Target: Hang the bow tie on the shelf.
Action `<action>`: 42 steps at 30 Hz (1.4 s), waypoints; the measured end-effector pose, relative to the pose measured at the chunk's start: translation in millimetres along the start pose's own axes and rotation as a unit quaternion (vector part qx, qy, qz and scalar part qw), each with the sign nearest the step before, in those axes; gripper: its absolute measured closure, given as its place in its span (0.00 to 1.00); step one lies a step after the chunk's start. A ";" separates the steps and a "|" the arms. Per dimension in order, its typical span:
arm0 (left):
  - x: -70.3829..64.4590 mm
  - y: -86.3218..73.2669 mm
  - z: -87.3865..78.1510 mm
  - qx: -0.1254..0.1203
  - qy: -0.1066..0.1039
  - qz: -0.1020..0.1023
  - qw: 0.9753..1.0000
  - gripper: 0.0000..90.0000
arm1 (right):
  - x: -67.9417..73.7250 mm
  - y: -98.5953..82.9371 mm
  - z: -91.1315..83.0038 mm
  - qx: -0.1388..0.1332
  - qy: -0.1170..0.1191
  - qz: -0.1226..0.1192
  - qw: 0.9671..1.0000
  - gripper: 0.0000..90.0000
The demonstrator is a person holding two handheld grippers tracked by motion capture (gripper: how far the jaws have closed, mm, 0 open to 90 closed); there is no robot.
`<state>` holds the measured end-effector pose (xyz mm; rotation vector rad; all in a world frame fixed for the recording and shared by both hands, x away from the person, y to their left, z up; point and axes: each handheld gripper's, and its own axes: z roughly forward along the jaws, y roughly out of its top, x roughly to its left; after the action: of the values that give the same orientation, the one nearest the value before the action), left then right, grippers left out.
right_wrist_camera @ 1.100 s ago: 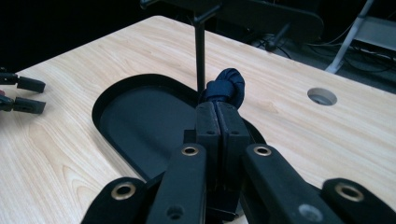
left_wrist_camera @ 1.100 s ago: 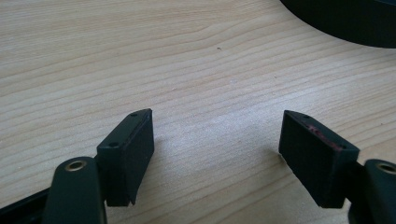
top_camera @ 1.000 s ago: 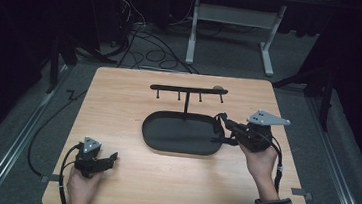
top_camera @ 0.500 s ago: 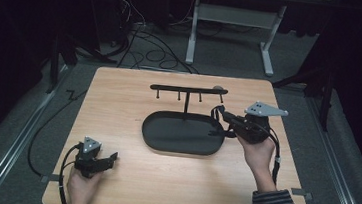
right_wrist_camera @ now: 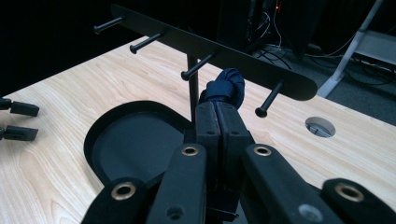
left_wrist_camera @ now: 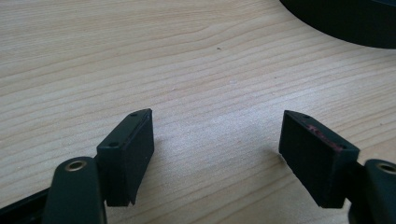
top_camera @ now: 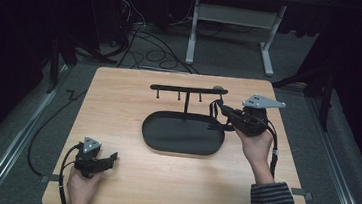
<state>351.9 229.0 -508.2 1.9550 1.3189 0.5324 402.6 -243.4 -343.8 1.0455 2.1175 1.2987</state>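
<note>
We see a black rack (top_camera: pixel 188 89) with pegs standing on a black oval tray (top_camera: pixel 183 134) on the wood counter (top_camera: pixel 119 101). Our right claw (right_wrist_camera: pixel 217 114) is pinched tight on a dark blue cloth loop (right_wrist_camera: pixel 225 87), held up just beside the rack's right end. Our left claw (left_wrist_camera: pixel 217 140) is wide apart and holds nothing, low on the counter, well away from the rack.

Evenly lit wooden table (top_camera: pixel 118 106), dark dim room around it, soft shadows under the left gripper (left_wrist_camera: pixel 217 154) (jaws near the lens slightly blurred), no glare, high view grainy
</note>
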 end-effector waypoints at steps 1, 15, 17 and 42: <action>0.0 0.0 0.0 0.000 0.000 0.000 1.000 0.30 | 0.0 0.9 0.6 0.001 0.000 -0.001 1.000 1.00; 0.1 0.0 0.0 0.000 -0.001 0.000 1.000 0.30 | -12.2 8.8 7.3 0.002 -0.016 0.008 1.000 1.00; 0.1 0.0 0.0 0.000 -0.001 -0.001 1.000 0.30 | -16.0 7.2 10.2 0.009 -0.022 0.012 1.000 1.00; 0.3 -0.2 0.0 -0.002 -0.002 -0.001 1.000 0.30 | -38.1 -3.3 27.8 0.023 -0.060 0.047 0.997 1.00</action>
<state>351.9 229.3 -508.3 1.9505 1.3163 0.5284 444.2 -259.0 -360.1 1.2243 2.0392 1.2030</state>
